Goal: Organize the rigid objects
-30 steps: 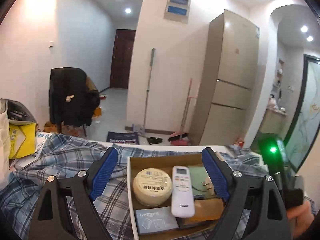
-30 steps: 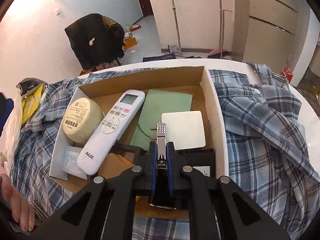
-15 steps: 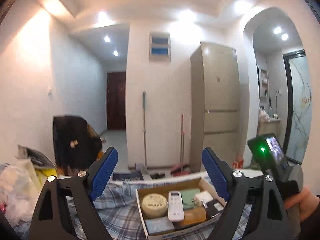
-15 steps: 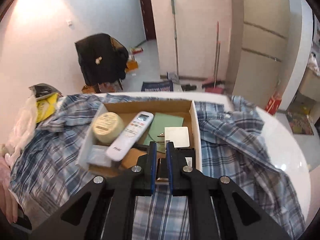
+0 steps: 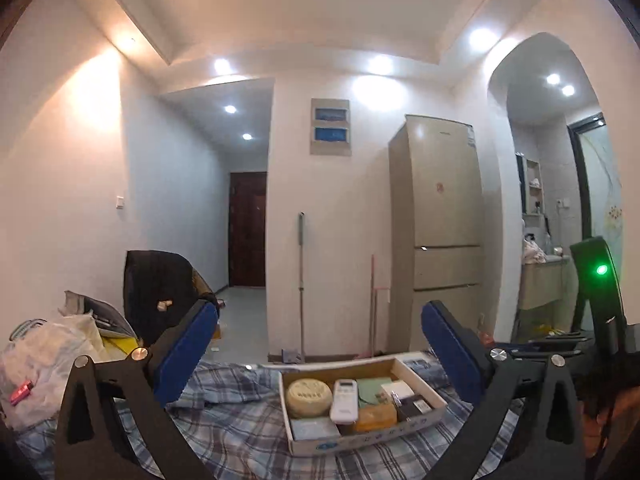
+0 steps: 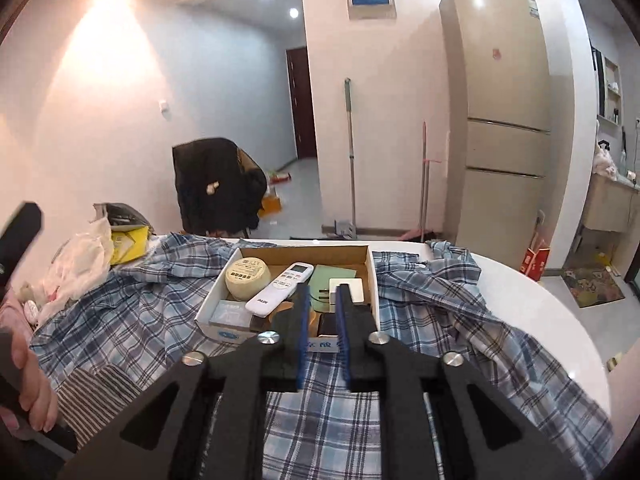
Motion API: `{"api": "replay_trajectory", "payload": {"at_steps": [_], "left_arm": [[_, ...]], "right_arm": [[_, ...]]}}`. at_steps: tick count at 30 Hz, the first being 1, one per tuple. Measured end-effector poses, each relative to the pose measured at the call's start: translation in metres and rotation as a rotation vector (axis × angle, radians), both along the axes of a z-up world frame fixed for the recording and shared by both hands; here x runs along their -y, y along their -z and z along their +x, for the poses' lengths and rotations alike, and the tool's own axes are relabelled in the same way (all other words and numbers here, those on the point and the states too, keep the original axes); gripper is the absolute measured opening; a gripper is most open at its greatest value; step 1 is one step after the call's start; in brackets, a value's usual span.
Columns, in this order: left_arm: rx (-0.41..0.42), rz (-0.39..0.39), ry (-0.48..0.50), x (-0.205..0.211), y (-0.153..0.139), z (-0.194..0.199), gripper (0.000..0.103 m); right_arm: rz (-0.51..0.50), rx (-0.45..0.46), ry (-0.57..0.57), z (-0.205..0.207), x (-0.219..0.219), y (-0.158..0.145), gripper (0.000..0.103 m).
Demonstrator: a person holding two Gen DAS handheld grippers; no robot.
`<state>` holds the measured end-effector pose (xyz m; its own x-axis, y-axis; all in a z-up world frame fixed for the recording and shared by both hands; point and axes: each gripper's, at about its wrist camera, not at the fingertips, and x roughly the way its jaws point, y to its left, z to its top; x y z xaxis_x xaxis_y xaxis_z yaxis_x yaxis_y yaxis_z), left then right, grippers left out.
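We hold our left gripper (image 5: 320,344) with its jaws spread wide, nothing between them. The cardboard box (image 5: 362,438) sits below and ahead of that gap, on the plaid shirt (image 5: 236,432). Our right gripper (image 6: 322,308) has its jaws parted by a narrow gap, pinching nothing. Just beyond its tips the box holds the white remote (image 6: 280,290), with the round tin (image 6: 247,274) left of the jaws.

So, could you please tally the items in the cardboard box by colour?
White: 2, remote and square pad
Cream: 1, round tin
Green: 1, pouch
Orange: 1, block
Black: 1, box
Pale blue: 1, packet
Silver: 1, small clip
Total: 8
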<state>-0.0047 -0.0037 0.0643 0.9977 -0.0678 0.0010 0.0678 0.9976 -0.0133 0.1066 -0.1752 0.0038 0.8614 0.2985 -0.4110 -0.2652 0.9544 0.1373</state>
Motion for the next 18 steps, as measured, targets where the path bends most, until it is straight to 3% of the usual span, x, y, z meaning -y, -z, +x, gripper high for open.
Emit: {"api": "replay_trajectory", "payload": {"at_steps": [3,4,5,7,10,14,18], "left_arm": [[-0.012,-0.027,0.004,-0.001,0.012,0.0,0.103],[-0.012,-0.039,0.004,-0.003,0.017,0.0,0.103],[-0.014,-0.047,0.006,-0.006,0.02,0.002,0.103],[-0.012,-0.06,0.01,-0.01,0.032,0.003,0.103],[-0.046,-0.014,-0.007,-0.009,0.05,0.014,0.103],[-0.08,0.009,0.034,-0.005,0.062,0.021,0.103],[-0.036,0.038,0.022,0.001,0.064,0.013,0.103]], "right_arm": [[0.047,0.061,0.02,-0.008,0.007,0.012,0.042],[0.048,0.099,0.026,-0.01,0.008,0.016,0.059],[0.051,0.138,0.031,-0.013,0.009,0.018,0.068],[0.068,0.207,0.039,-0.017,0.011,0.024,0.076],[0.066,0.292,0.056,-0.022,0.01,0.033,0.094],[0.065,0.337,0.072,-0.025,0.009,0.042,0.102],[0.064,0.347,0.077,-0.028,0.009,0.045,0.103]]}}
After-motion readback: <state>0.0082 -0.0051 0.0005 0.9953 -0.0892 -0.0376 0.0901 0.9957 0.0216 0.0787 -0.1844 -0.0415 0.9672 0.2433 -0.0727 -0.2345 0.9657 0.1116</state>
